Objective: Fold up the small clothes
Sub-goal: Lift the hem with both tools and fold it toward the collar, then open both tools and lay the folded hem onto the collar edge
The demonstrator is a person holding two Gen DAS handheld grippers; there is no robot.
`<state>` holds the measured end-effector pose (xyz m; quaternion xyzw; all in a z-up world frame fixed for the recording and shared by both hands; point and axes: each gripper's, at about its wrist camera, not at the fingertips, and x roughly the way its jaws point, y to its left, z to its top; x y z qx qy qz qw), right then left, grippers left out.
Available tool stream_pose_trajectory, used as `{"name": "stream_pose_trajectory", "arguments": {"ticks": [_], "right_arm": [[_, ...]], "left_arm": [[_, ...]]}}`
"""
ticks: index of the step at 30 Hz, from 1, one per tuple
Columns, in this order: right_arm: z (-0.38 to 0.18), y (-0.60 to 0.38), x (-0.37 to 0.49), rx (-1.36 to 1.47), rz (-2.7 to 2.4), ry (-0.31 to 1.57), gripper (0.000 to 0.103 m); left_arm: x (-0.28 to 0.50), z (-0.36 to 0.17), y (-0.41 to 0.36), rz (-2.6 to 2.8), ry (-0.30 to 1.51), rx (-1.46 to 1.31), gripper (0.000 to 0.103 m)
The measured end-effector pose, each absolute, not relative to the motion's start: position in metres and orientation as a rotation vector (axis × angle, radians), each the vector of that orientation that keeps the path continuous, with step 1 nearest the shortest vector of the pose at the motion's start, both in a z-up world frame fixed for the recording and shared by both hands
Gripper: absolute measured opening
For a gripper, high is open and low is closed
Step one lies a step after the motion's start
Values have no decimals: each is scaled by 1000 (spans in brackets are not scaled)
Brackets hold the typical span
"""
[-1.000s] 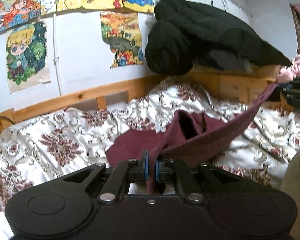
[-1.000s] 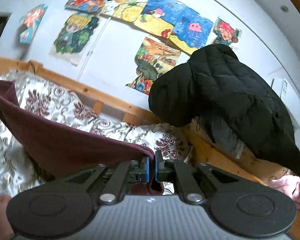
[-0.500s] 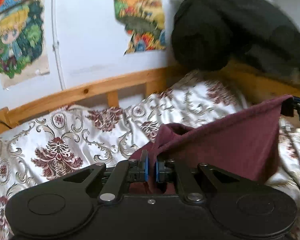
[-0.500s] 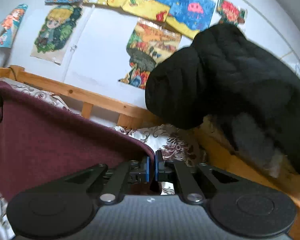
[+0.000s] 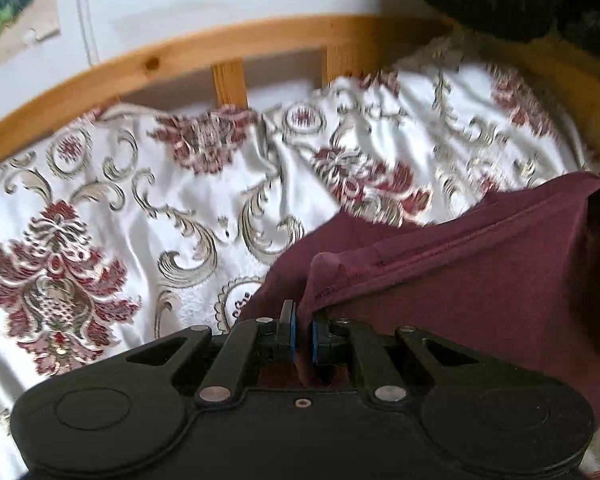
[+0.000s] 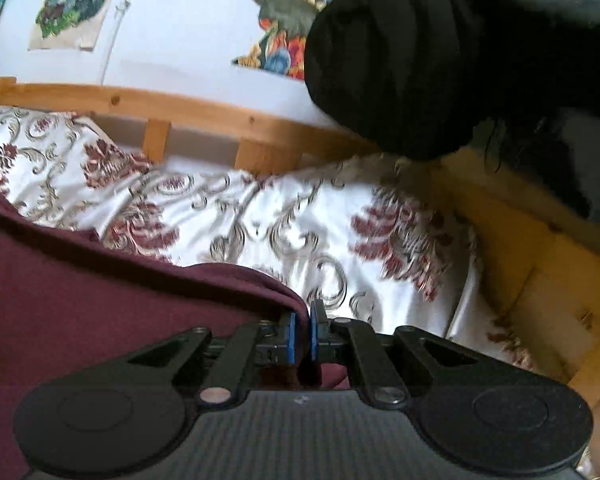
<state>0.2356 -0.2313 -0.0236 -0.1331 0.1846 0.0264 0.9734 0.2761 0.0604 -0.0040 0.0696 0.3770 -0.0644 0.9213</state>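
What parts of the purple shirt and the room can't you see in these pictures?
- Maroon garment: its kind and lower half, hidden behind the left gripper body and cut off, left wrist view.
- Same garment: left part cut off, right wrist view; right gripper hides its pinched edge.
- Bedspread pattern: motion-blurred.
- Black jacket: cropped at top.
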Motion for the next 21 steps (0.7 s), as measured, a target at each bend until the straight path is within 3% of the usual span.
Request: {"name": "stream_pose_trajectory", "arguments": {"ticks": [5,7,10,11,13,15,16,21], "right_arm": [[-43,-235,249,-241,54,400,12],[-48,-238,251,-222,58,410,32],[-55,-251,249,-145,92,426,49],[-55,-254,248,-132,88,435,52],[-56,-258,245,-112,87,444,70],[-53,-261,240,-93,87,431,85],[-52,-262,237,-87,85,422,92],[-52,-264,227,-90,80,412,102]], "left_arm": [[293,-19,63,-133,810,150,10],[298,-24,64,-128,825,135,12],[303,-29,69,-90,847,73,25],[302,-29,72,-79,843,36,29],[299,-27,79,-91,819,-59,45],[292,-23,82,-99,778,-133,79],[288,-21,82,-91,754,-146,82],[265,-17,72,-61,685,-123,100]]}}
